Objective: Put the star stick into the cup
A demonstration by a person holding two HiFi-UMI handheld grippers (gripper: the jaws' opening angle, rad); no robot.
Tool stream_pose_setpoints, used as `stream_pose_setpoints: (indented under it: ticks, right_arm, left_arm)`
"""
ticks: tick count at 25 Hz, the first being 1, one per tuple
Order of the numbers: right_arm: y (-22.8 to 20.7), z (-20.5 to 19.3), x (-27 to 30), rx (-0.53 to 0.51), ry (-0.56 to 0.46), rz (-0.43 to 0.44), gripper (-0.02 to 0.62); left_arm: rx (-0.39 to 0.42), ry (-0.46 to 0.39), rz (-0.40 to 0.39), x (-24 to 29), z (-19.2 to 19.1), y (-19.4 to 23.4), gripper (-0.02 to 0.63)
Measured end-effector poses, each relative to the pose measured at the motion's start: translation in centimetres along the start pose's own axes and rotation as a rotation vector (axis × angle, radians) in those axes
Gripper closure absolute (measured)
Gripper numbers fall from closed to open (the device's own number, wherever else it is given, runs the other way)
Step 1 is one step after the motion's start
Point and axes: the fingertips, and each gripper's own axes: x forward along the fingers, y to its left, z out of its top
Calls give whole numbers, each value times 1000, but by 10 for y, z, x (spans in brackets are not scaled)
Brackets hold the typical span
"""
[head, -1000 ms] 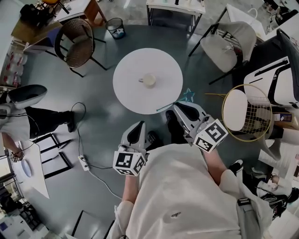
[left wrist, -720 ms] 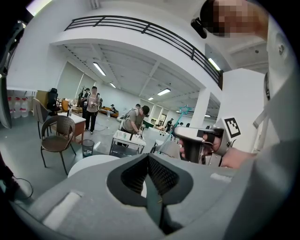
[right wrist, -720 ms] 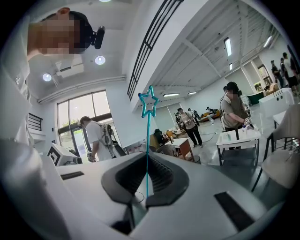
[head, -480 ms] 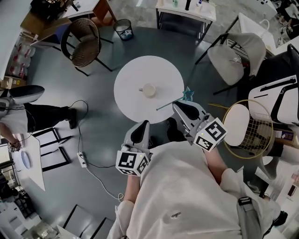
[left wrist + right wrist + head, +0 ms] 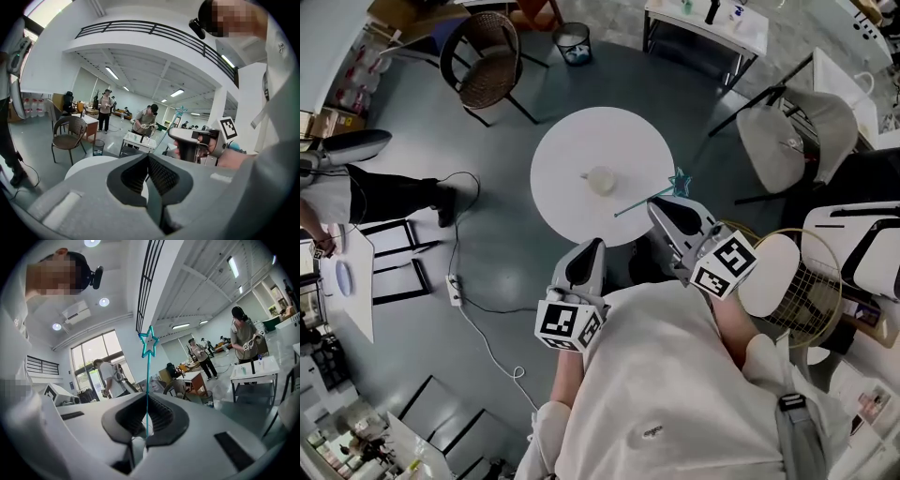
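1. The thin teal star-tipped stick (image 5: 147, 380) is clamped in the right tongs (image 5: 146, 420) — its star end points away from them.
2. The stick is seen over the right rim of the round white counter (image 5: 572, 141), apart from the small white cup (image 5: 601, 179) at its middle.
3. The left tongs (image 5: 149, 161) are pressed together with nothing gripped — just short of the counter's near rim.
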Motion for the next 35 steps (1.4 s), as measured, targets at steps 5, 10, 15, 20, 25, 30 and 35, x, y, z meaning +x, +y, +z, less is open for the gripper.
stream_pose_setpoints:
  ticks: [5, 10, 15, 20, 25, 30, 35]
  right_arm:
    - [-8, -9, 8, 5, 38, 43, 580]
    - [-12, -21, 10, 31, 62, 59, 580]
    - [-11, -30, 19, 38, 89, 61, 581]
    - [-11, -35, 30, 39, 100, 25, 580]
    - [-17, -36, 42, 29, 107, -4, 580]
    - [-27, -36, 61, 27, 113, -34, 580]
    - [-41, -45, 84, 25, 126, -71, 581]
  left_arm:
    - [-22, 9, 42, 3, -6, -5, 595]
    - [-34, 27, 62, 4, -15, -7, 595]
    - [-45, 35, 58, 7, -18, -1, 595]
    - [-48, 50, 21, 7, -21, 6, 595]
    - [-40, 48, -12, 11, -15, 10, 595]
    - [-45, 60, -29, 15, -12, 20, 595]
    - [-51, 72, -36, 17, -8, 36, 595]
